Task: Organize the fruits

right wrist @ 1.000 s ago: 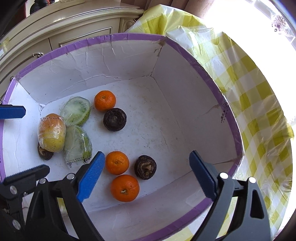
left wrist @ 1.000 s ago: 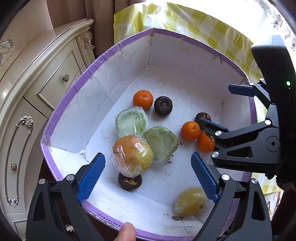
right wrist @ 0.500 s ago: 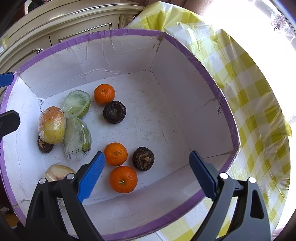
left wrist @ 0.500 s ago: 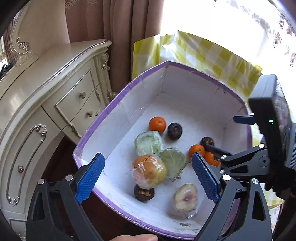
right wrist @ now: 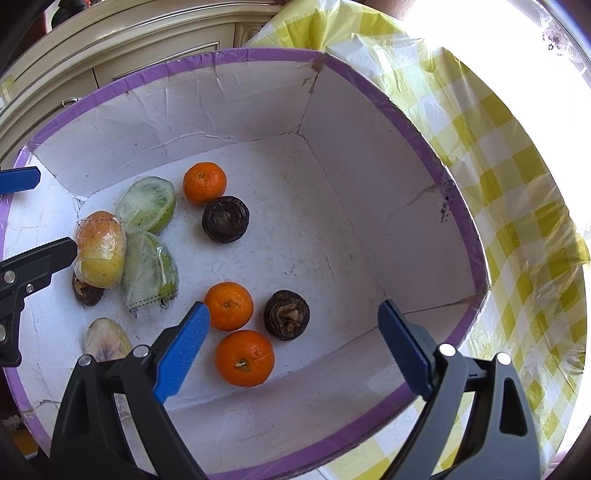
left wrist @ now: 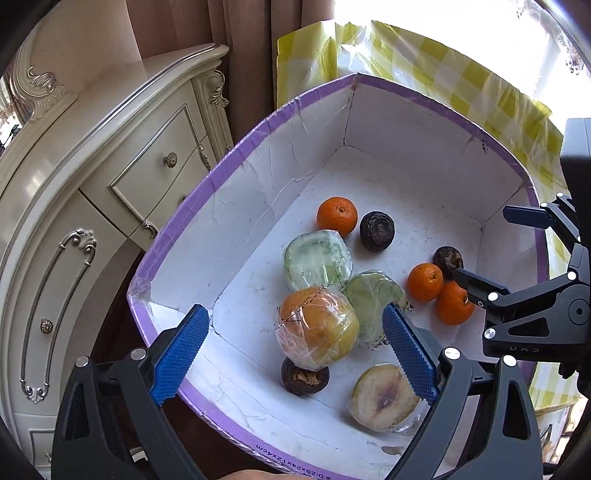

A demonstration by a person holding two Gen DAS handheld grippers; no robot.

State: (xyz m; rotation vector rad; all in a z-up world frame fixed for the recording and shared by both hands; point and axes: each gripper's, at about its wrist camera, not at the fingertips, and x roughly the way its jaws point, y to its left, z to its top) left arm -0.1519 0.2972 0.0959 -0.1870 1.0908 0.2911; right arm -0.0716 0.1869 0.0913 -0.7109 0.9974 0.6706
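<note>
A white box with a purple rim holds the fruit. Inside lie three oranges, three dark round fruits, a wrapped orange-yellow fruit, two wrapped green halves and a wrapped pale cut fruit. My left gripper is open and empty above the box's near left corner. My right gripper is open and empty above the near right side, over two oranges and a dark fruit; it also shows in the left wrist view.
A cream carved cabinet with drawers stands close to the box's left side. A yellow checked cloth under clear plastic covers the table to the right and behind. Brown curtains hang behind.
A pale wrapped fruit dropped from my left gripper into the near part of the box and rolled cut face up. The left gripper rose and pulled back. The right gripper barely moved.
</note>
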